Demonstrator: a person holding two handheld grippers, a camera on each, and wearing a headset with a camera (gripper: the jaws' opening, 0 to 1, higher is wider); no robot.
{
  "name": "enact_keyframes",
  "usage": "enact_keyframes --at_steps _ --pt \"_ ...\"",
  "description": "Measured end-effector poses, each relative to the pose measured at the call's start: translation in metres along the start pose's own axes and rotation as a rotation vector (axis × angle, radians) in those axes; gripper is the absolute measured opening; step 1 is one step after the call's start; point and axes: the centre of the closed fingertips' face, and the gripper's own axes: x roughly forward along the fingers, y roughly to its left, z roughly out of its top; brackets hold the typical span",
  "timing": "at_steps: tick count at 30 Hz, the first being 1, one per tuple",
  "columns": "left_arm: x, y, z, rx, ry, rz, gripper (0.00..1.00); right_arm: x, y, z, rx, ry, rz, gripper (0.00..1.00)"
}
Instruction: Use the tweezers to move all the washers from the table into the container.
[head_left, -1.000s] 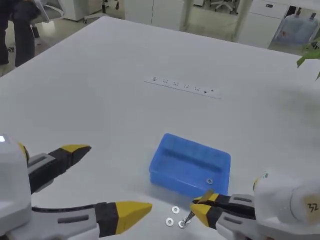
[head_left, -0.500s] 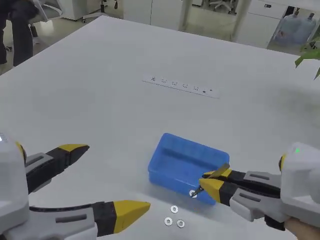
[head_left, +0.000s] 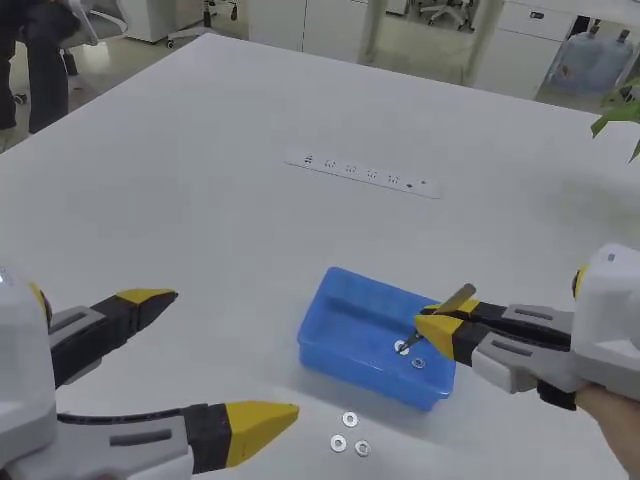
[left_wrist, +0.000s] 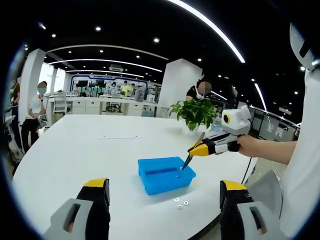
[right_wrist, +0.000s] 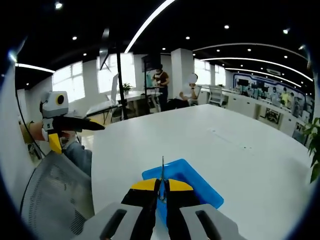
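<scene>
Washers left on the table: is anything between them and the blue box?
In the head view, a bare strip of table separates the three loose washers from the blue container.

The container (head_left: 360, 320) is bright blue on a plain white table (head_left: 200, 180). Three washers (head_left: 349, 420) just beside the container are silver. The left gripper (head_left: 235, 353) and right gripper (head_left: 425, 325) have yellow tips, black jaws and pale grey bodies (the tweezers (head_left: 410, 340) over the container look silvery). Beyond the container, a plant (left_wrist: 194, 112) is leafy green.
</scene>
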Motion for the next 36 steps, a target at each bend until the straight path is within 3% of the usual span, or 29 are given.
enact_keyframes --at_steps 11,15,21,28,32,36 --pt "-0.001 0.001 -0.002 -0.004 0.003 0.002 0.93 0.018 -0.029 -0.015 0.092 0.023 -0.046 0.02" --pt "-0.002 0.002 -0.001 -0.003 0.003 0.003 0.92 0.028 -0.037 -0.027 0.106 0.065 -0.055 0.02" --pt "-0.002 0.003 -0.003 -0.001 0.010 0.006 0.92 0.040 -0.040 -0.044 0.112 0.120 -0.046 0.02" --pt "-0.002 0.004 -0.003 -0.002 0.013 0.007 0.92 0.044 -0.044 -0.055 0.124 0.144 -0.047 0.02" --pt "-0.001 0.004 -0.003 0.001 0.016 0.003 0.92 0.045 -0.044 -0.059 0.117 0.155 -0.047 0.02" --pt "0.001 0.003 -0.003 0.003 0.021 -0.003 0.92 0.043 -0.043 -0.057 0.124 0.134 -0.049 0.03"
